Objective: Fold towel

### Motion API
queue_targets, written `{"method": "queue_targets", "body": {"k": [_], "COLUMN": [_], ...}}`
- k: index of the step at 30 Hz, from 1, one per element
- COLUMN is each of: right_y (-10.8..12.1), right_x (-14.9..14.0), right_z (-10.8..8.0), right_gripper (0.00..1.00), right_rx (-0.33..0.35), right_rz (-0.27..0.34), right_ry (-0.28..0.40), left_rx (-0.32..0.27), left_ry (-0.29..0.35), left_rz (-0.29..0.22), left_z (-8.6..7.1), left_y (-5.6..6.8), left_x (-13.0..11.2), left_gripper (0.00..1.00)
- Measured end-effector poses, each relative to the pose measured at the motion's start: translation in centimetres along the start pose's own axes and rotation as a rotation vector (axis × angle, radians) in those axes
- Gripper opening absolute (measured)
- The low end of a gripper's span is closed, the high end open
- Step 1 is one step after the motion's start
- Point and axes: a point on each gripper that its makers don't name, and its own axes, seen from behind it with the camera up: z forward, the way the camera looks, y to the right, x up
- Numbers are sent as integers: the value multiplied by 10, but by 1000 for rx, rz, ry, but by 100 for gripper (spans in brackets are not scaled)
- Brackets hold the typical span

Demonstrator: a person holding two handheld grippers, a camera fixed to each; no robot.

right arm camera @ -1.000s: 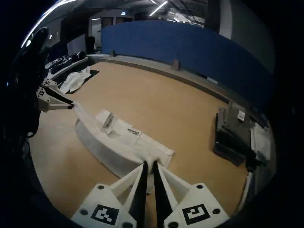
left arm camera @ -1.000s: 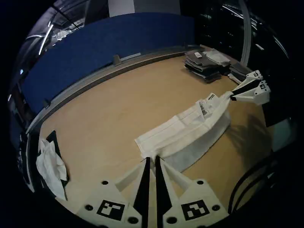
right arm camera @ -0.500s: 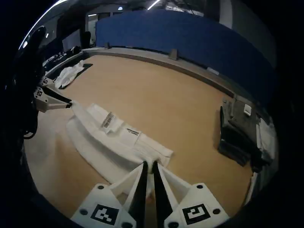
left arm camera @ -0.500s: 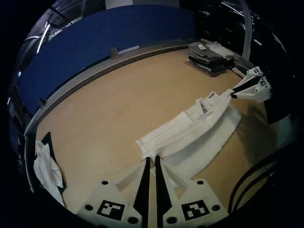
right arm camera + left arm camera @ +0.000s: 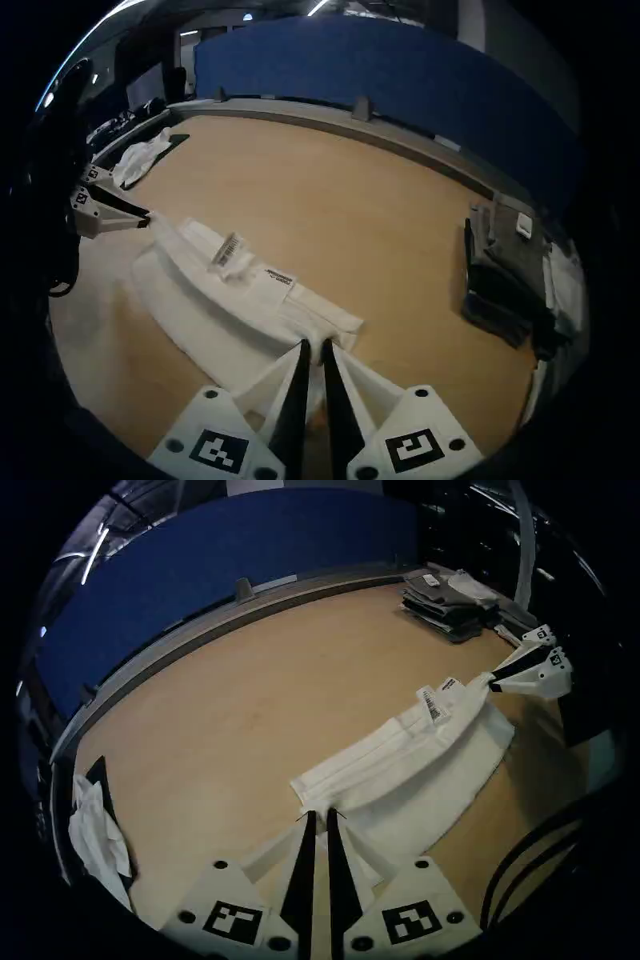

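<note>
One white towel (image 5: 416, 756) sits near the front edge of the table (image 5: 240, 696), long axis running straight from my left gripper (image 5: 318, 814) to my right gripper (image 5: 314, 344). Each is pinched nearly closed on one end, so neither's nearer. I'd guess the held edge swings forward next. Also one stack of folded cloths (image 5: 448, 604) at the far right corner, one crumpled cloth (image 5: 96, 836) by the left edge.

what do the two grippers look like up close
Both the left gripper and right gripper have white angular bodies tapering to two narrow fingers with black inner faces. Each finger base carries a square black-and-white marker and small dark holes.
</note>
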Motion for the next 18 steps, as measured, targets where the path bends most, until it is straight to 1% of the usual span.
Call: {"method": "queue_targets", "body": {"k": [3,5,7,9,11,13,18], "right_y": [1,3,5,7,9,10,11], "right_x": [-1,-2,-2,-3,-5,-6,-10], "right_z": [1,2,1,0,0,1,3], "right_gripper": [19,29,41,45,46,51,52], "right_rx": [-8,-15,-25,-33,-40,-46,-51], "right_rz": [-1,-3,-8,-13,-17,-18,-22], "right_ry": [-1,-2,-6,-9,-10,-10,-15], "left_rx": [7,14,25,36,43,52,59], "left_ry": [-6,-10,-12,-14,-14,-16,-23], "left_rz": [-7,-12,-14,-13,-9,-6,-1], "left_z": [1,3,4,4,5,4,3], "left_y": [-1,-2,-5,-7,-10,-12,-15], "left_x": [-1,-2,-3,-4,-4,-6,-9], "left_gripper": [12,21,29,37,42,48,48]}}
